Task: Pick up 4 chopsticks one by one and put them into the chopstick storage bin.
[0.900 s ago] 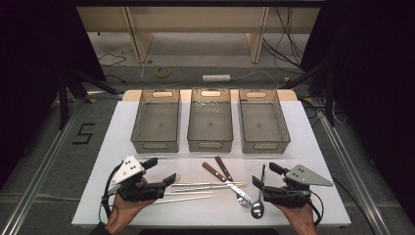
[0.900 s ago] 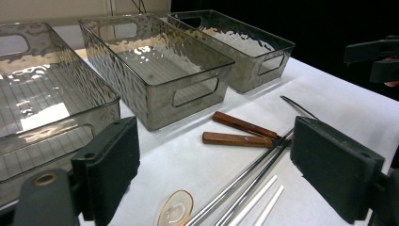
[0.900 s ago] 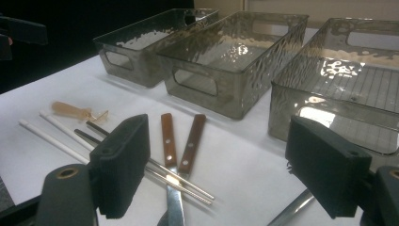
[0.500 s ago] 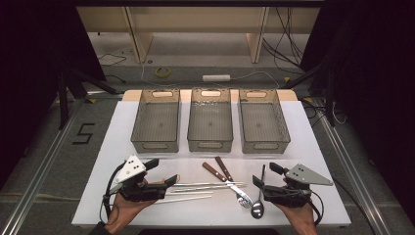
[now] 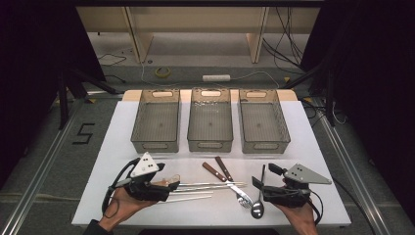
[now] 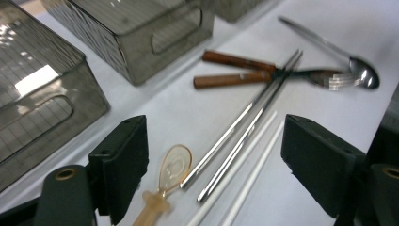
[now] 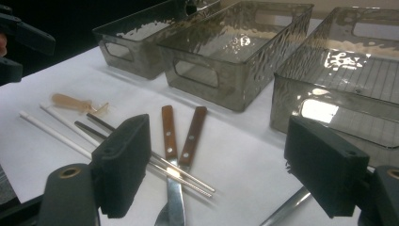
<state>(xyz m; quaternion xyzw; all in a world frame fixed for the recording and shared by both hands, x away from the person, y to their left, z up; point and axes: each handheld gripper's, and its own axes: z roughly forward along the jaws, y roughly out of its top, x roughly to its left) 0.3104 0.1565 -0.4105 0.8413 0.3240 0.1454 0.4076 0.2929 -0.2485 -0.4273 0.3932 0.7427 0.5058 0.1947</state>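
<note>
Cutlery lies scattered along the near edge of a white bench [image 5: 313, 127], seen from the high view, with three smoky plastic bins [image 5: 210, 126] in a row behind it. The left tool [image 5: 166, 185] sits at the blunt ends of the steel chopsticks [image 5: 210, 185] and white chopsticks [image 5: 193, 198], whose long axes run sideways toward the right tool [image 5: 258, 185]; a fork [image 5: 243, 198], a spoon [image 5: 258, 208] and two wooden-handled knives [image 5: 219, 170] lie nearer that right hand. Grey floor, cables and a roll of tape [image 5: 162, 72] fill the room beyond.

From the left gripper view, the left tool [image 6: 214, 155] stands wide open and empty, with an amber plastic spoon [image 6: 171, 169] and the steel chopsticks [image 6: 244, 127] lying directly ahead between its jaws, the sticks pointing away toward the knives [image 6: 233, 69]. This hand looks best placed to close on them.

From the right gripper view, the right tool [image 7: 219, 160] is equally wide and holds nothing; the knife handles [image 7: 179, 134] point away from it, crossed by the steel chopsticks [image 7: 183, 173], and the bins [image 7: 235, 52] stand close behind.
</note>
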